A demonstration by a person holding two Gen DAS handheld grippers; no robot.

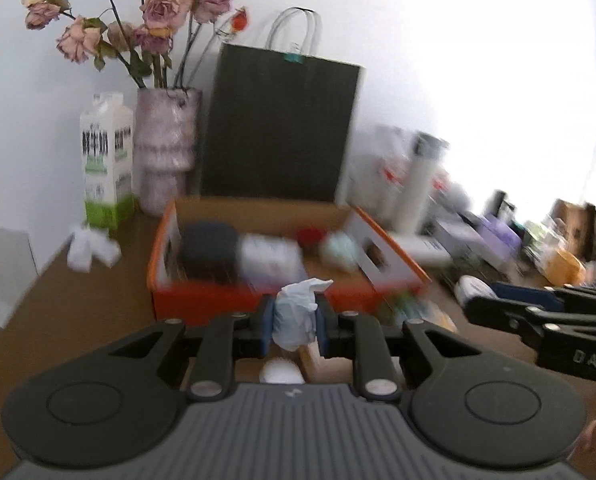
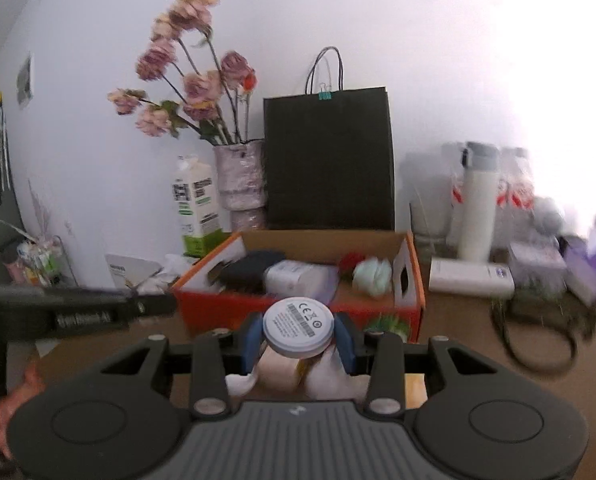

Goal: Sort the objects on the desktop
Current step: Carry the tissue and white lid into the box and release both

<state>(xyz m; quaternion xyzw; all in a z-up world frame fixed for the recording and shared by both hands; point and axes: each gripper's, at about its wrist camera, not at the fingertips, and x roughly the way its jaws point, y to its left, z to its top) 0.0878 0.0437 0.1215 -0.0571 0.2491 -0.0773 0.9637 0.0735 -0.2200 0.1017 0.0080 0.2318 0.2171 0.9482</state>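
Observation:
My left gripper (image 1: 295, 320) is shut on a crumpled white tissue (image 1: 298, 312) and holds it just in front of the orange cardboard box (image 1: 217, 300). My right gripper (image 2: 298, 336) is shut on a round white disc-shaped device (image 2: 298, 326) with a label on its face, also in front of the orange box (image 2: 298, 312). The box holds a dark pouch (image 1: 207, 252), a white packet (image 1: 271, 258), a red item (image 1: 312, 236) and a pale green ball (image 1: 340, 252). The right gripper shows at the right of the left wrist view (image 1: 546, 320); the left one shows at the left of the right wrist view (image 2: 77, 312).
Behind the box stand a milk carton (image 1: 105, 168), a vase of dried roses (image 1: 165, 148), a black paper bag (image 1: 281, 128) and a white bottle (image 1: 418, 184). More crumpled tissue (image 1: 91, 248) lies left. A white power bank (image 2: 472, 280), purple boxes (image 2: 590, 272) and a black cable (image 2: 538, 344) lie right.

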